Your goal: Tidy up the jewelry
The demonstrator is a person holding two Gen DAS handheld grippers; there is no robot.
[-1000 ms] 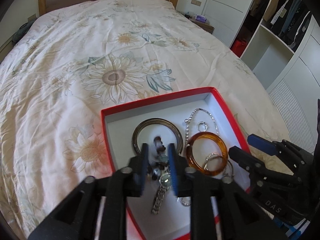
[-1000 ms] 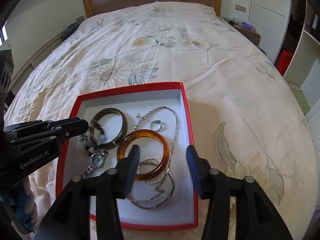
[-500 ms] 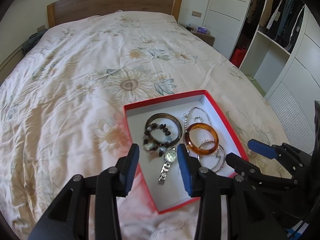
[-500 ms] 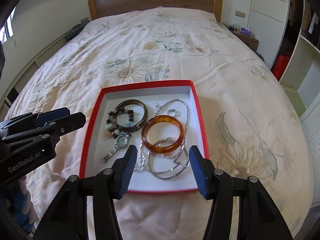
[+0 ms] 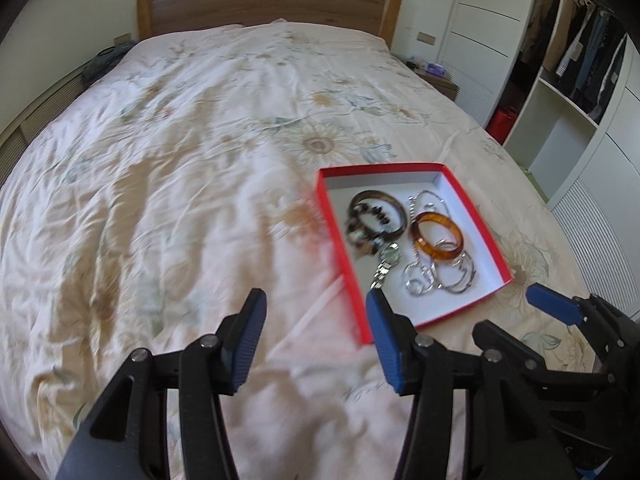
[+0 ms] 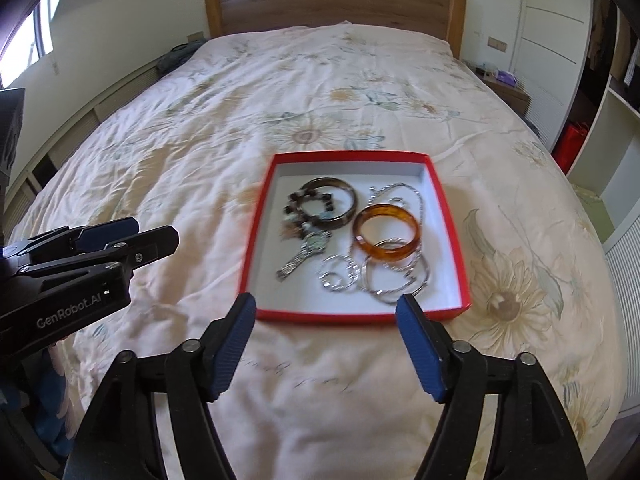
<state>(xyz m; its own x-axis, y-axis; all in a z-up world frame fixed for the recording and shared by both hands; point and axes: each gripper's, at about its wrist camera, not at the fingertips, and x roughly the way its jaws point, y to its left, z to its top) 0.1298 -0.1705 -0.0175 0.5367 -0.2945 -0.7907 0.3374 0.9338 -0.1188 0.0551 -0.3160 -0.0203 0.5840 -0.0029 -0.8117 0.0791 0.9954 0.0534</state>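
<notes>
A red box (image 5: 476,218) (image 6: 360,317) with a white floor lies on the bed. In it are a dark bangle (image 6: 340,190) with a beaded bracelet (image 6: 304,212) across it, a watch (image 6: 306,254), an amber bangle (image 6: 386,232) and silver chains and rings (image 6: 380,278). My left gripper (image 5: 316,304) hovers over bare quilt, left of the box's near corner, jaws opening with nothing between them. It also shows at the left edge of the right wrist view (image 6: 120,236). My right gripper (image 6: 326,304) hangs in front of the box's near edge, jaws opening and empty.
The floral quilt (image 6: 240,120) covers the whole bed up to a wooden headboard (image 6: 336,8). A nightstand (image 6: 504,88) and white wardrobes with open shelves (image 5: 568,92) stand along the right side. A low slatted ledge (image 6: 100,112) runs along the left.
Both grippers drew back and up from over the box and their jaws spread wider. The left one left the beaded bracelet in the box and swung left over the quilt.
</notes>
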